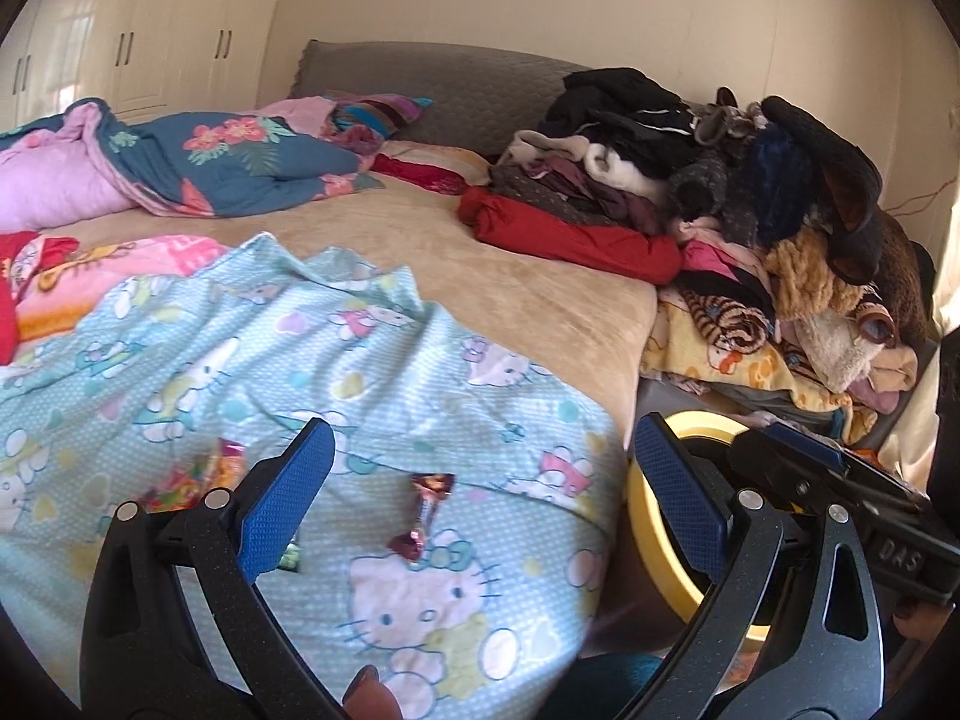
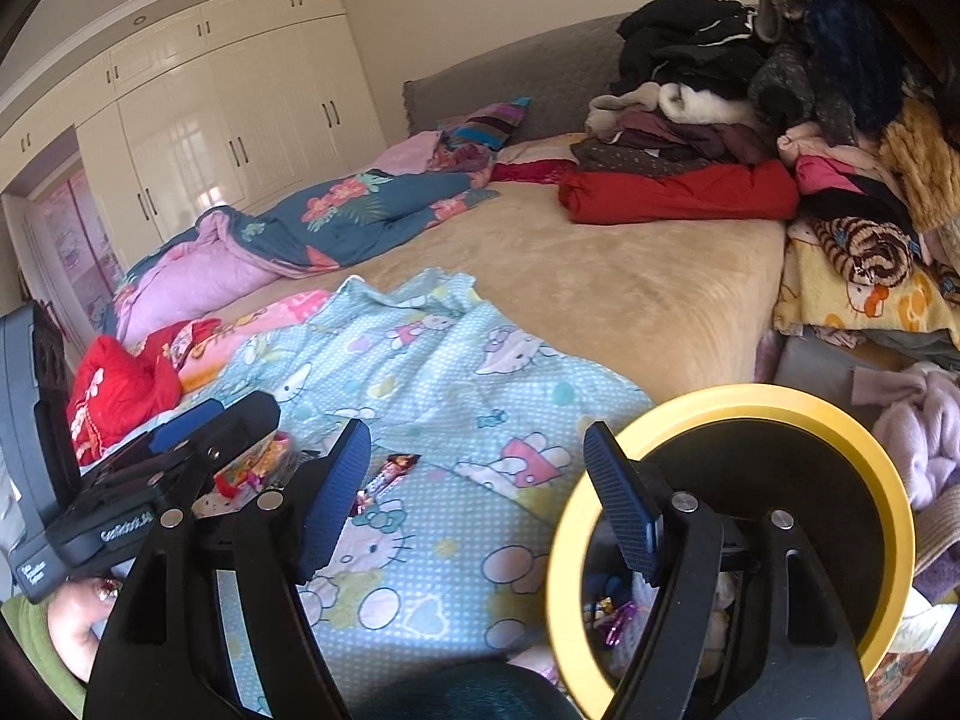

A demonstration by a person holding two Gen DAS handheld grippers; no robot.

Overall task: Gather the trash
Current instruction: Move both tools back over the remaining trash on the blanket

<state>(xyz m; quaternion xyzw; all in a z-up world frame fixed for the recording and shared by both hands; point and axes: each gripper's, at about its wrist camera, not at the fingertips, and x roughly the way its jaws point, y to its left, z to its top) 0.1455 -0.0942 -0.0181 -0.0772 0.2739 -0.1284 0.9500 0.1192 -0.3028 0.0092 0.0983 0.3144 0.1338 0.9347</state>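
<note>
A dark red candy wrapper (image 1: pixel 422 515) lies on the light blue cartoon-cat sheet (image 1: pixel 420 372) on the bed; it also shows in the right wrist view (image 2: pixel 384 478). A colourful wrapper pile (image 1: pixel 195 476) lies left of it, seen also in the right wrist view (image 2: pixel 258 465). A yellow-rimmed bin (image 2: pixel 840 438) stands beside the bed with several wrappers inside; its rim also shows in the left wrist view (image 1: pixel 645 516). My left gripper (image 1: pixel 480 498) is open and empty above the red wrapper. My right gripper (image 2: pixel 480 498) is open and empty, its right finger over the bin's rim.
A heap of clothes (image 1: pixel 720 192) is piled at the bed's right side. A floral duvet (image 1: pixel 198 162) and a red cloth (image 2: pixel 120 390) lie on the left. Tan bedding (image 2: pixel 600 276) covers the middle. White wardrobes (image 2: pixel 228 120) stand behind.
</note>
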